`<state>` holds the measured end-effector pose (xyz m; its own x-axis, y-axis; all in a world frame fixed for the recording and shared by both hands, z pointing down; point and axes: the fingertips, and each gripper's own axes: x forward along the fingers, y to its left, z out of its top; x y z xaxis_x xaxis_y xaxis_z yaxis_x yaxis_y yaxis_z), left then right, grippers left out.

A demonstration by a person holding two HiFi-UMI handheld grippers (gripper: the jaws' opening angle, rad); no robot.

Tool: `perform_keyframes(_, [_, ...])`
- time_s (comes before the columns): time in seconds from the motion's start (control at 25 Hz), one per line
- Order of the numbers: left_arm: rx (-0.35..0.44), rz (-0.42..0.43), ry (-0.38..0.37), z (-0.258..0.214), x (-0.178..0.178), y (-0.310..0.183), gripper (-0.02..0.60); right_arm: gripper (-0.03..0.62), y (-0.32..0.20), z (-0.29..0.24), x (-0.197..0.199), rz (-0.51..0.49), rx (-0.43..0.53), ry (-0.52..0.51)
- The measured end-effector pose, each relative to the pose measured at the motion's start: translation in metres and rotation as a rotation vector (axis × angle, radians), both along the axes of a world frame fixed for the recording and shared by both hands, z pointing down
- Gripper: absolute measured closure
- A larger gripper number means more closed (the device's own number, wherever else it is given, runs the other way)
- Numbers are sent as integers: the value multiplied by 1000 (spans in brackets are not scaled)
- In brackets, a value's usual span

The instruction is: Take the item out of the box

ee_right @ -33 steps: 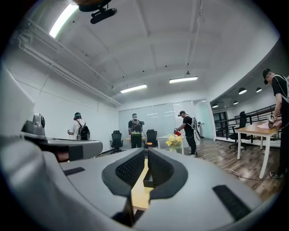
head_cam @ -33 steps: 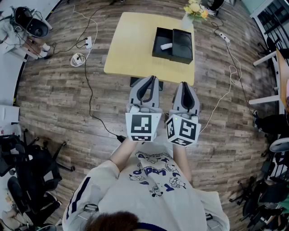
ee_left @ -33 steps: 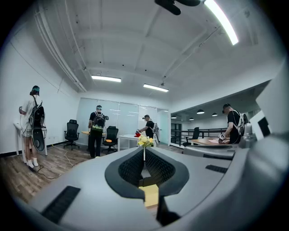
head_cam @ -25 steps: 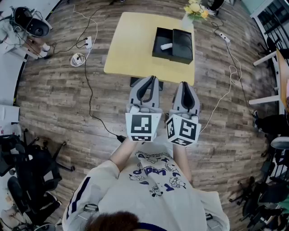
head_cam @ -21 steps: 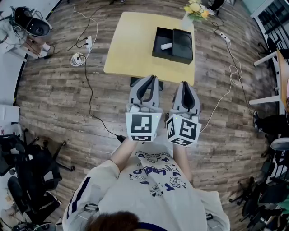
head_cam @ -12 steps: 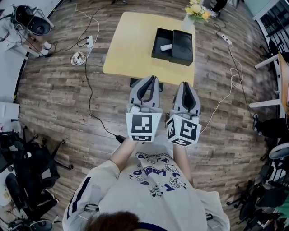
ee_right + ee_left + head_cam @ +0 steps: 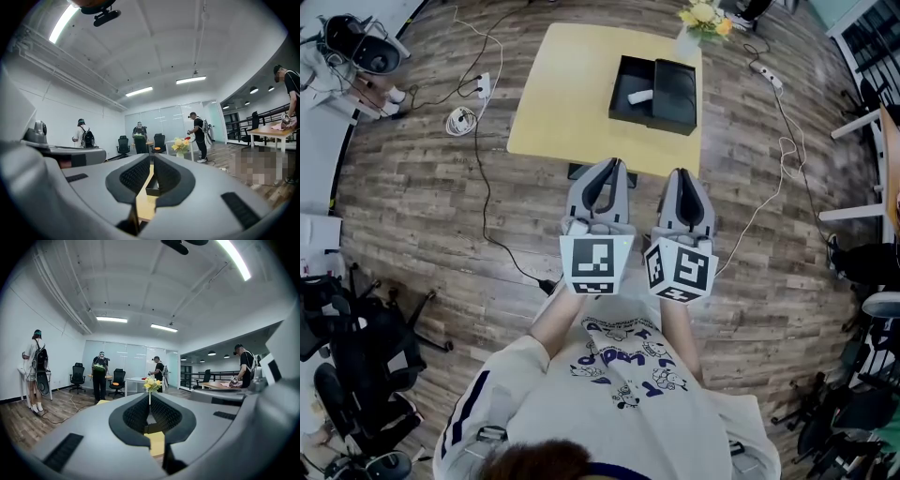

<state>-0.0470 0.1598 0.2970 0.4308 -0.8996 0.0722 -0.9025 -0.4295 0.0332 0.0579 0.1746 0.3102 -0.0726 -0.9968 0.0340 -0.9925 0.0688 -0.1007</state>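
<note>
A black box [image 7: 630, 92] stands open on the far right part of the yellow table [image 7: 572, 103], its lid [image 7: 676, 94] lying beside it. A small white item [image 7: 640, 96] lies inside the box. My left gripper [image 7: 613, 163] and right gripper [image 7: 682, 174] are held side by side in front of the person's chest, short of the table's near edge, both pointing level at it. Both are shut with nothing between the jaws. In the left gripper view the left gripper [image 7: 150, 398] frames the table [image 7: 156, 442]. In the right gripper view the box [image 7: 153, 189] shows past the right gripper [image 7: 153, 158].
A vase of yellow flowers [image 7: 699, 16] stands at the table's far right corner. Cables [image 7: 487, 197] run over the wooden floor, with a coiled one [image 7: 461, 122] at the left. Office chairs [image 7: 366, 361] crowd the lower left. A person [image 7: 99, 376] and others stand far off.
In the head view the table and box have drifted a little to the left and look slightly larger. Both grippers keep the same pose, shut.
</note>
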Motion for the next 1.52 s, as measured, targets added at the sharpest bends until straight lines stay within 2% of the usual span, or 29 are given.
perform_keyframes(0.36, [-14,6,9,10,3,-39,560,551,-37,12,2,2,-22,4])
perform_keyframes(1.2, [-74,70,-20,28,33,-210,560,551,-201,21,27,56,-60,15])
perform_keyframes(1.52, [-101,97,-28,43,36,-252,560,551,-242,33,35,82,-89,9])
